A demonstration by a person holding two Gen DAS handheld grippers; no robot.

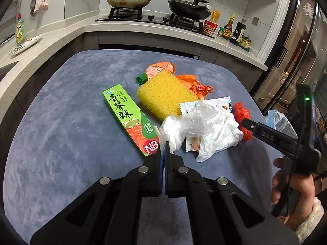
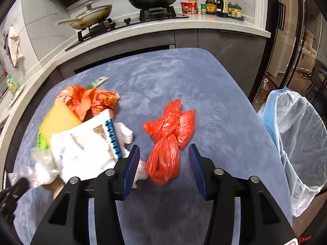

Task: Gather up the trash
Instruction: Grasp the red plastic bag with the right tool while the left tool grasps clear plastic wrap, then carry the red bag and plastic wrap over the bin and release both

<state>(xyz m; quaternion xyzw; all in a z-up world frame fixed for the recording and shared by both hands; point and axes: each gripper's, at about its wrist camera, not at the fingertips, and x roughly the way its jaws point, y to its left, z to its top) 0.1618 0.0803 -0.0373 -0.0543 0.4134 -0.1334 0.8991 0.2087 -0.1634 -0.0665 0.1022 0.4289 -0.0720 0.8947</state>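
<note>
On the blue-covered desk (image 1: 61,122) the trash lay in a loose heap. Furthest left was a green wasabi box (image 1: 130,118), lying flat, its near end just beside the left tongs (image 1: 164,147), which were clenched tight, with a wisp of clear plastic wrap (image 1: 184,126) at their tips (whether they actually pinched it I could not tell). Behind the box sat a yellow sponge (image 1: 163,98), with a green bottle cap (image 1: 141,79) at its far corner and a crumpled orange wrapper (image 1: 196,85) partly beneath it. Next came white crumpled paper (image 1: 216,134) heaped over a printed packet (image 2: 98,130). To the right of that pile, apart from it, lay a knotted red plastic bag (image 2: 169,140); the right tongs (image 2: 164,159) stood released, one pad on each side of its near end without pressing it. A hand (image 1: 290,185) gripped that tool. Beyond the desk's right edge hung a bin lined with a pale blue bag (image 2: 294,134).
</note>
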